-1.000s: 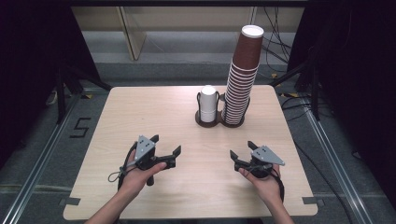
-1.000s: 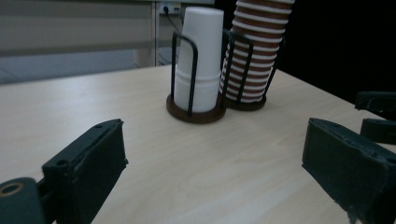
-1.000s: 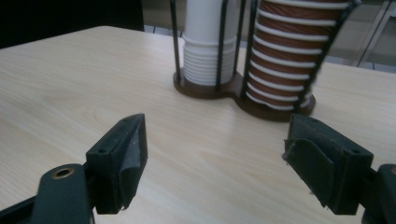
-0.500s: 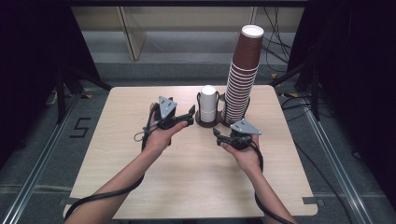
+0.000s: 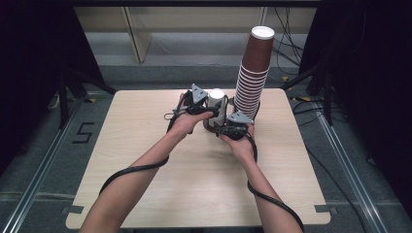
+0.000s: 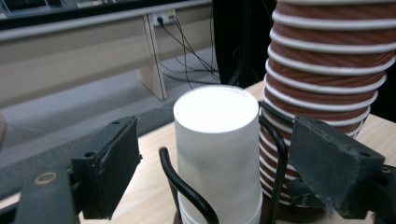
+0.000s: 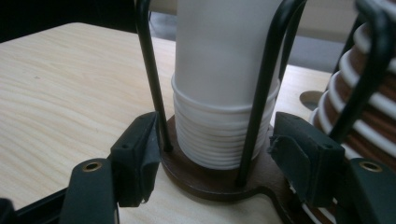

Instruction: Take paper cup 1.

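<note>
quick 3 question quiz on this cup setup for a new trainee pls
1. True or false: the brown cup stack is shorter than the white cup stack.
2. Which gripper has its jaws on either side of the white cup stack's top, without touching it? A) left gripper B) right gripper
3. Fill in: the right gripper's jaws sit low, closed on the wire holder's brown ____.

Key: 1 false; 2 A; 3 base

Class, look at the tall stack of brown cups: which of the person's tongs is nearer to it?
Right. The right tongs sit at the holder's base, just beside the foot of the brown stack. The left tongs straddle the white cups, one slot farther away.
</note>
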Motion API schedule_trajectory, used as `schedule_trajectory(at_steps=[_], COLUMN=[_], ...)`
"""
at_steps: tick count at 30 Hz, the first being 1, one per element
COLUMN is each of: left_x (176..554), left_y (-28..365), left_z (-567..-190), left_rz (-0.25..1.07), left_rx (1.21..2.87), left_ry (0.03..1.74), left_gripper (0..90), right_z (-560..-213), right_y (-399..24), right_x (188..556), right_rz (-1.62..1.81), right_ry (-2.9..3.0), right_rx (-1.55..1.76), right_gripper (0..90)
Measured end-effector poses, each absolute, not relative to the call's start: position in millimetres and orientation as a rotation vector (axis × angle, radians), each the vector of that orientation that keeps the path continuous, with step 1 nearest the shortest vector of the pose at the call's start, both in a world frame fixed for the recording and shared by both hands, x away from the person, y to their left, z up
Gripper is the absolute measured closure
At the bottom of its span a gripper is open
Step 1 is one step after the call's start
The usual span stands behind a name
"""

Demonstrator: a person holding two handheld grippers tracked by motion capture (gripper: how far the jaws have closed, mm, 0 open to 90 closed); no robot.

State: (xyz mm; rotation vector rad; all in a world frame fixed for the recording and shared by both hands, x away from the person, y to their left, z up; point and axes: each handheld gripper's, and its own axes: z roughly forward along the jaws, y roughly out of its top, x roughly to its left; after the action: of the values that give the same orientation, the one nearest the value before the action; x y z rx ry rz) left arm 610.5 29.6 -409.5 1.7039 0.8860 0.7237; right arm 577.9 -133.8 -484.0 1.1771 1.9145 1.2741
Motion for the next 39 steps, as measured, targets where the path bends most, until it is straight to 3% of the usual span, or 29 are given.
schedule_trajectory(at_steps=[14,39], left_x=[630,642], left_y=[21,10], left_z=[-419,-429], left_rz=[0.723,0.705], left_rx=[1.713,1.751], left_ry=[0.892,0.826], left_gripper=[21.8,22.3], right_z=[-485,-493], right_y=[-124,-116], right_x=[595,603], right_rz=[1.258,1.214], right_ry=[1.917,1.847], right_rx=[1.2,1.179], right_gripper=[34.1,30.8])
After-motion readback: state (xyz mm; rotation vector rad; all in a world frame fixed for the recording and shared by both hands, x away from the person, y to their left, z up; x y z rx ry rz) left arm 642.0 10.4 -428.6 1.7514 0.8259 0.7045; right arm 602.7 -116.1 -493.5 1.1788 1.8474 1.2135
